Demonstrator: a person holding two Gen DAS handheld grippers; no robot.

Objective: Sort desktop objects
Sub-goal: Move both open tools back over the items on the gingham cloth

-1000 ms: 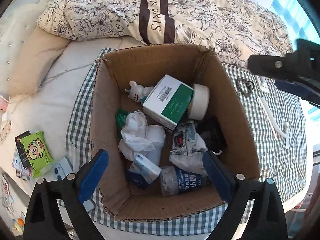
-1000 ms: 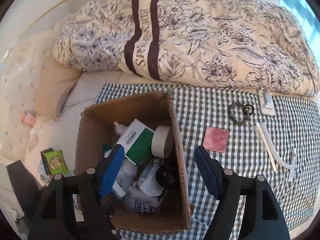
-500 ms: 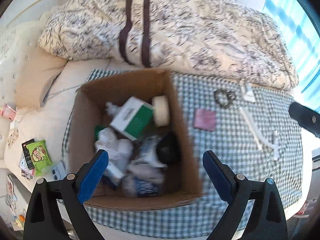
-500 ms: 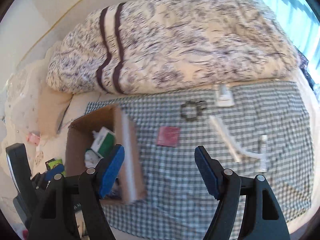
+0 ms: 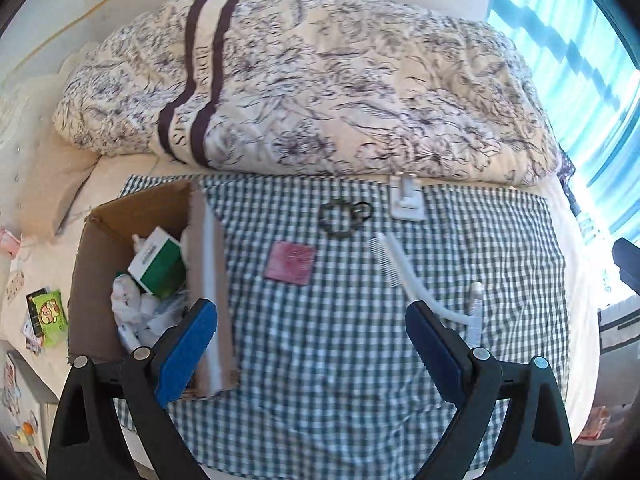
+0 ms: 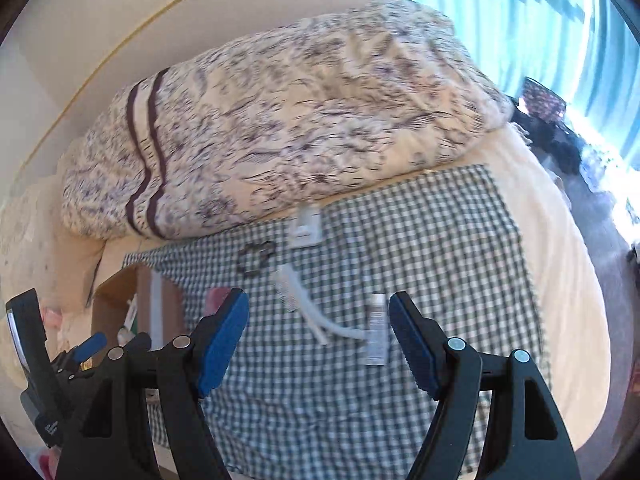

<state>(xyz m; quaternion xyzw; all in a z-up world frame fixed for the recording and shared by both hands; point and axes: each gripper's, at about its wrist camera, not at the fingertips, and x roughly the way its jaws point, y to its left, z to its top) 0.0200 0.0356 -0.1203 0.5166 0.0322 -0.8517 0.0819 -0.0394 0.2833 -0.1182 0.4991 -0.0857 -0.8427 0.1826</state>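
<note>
Bedding filled the upper half of the left wrist view: a floral quilt (image 5: 320, 92) lay bunched above a green checked cloth (image 5: 320, 320). At the left of the frame, a cardboard box (image 5: 100, 248) sat on the cloth, holding a green and white carton (image 5: 158, 268) and crumpled white wrappers (image 5: 132, 304). At centre lay a pink square packet (image 5: 291, 262). Above it sat dark hair ties (image 5: 344, 218), with a white clip (image 5: 406, 200) to their right. A white comb (image 5: 394, 258) lay right of centre, and a small tube (image 5: 475, 308) sat lower right. The left gripper (image 5: 312, 332), at the bottom, was spread wide and held nothing.

In the blurrier right wrist view, the right gripper (image 6: 318, 330) gaped wide at the bottom, gripping nothing. The tube (image 6: 377, 330) lay between its fingers in the frame, on the cloth beyond them. The comb (image 6: 304, 304) lay just left of the tube. The box (image 6: 120, 292) showed at lower left.
</note>
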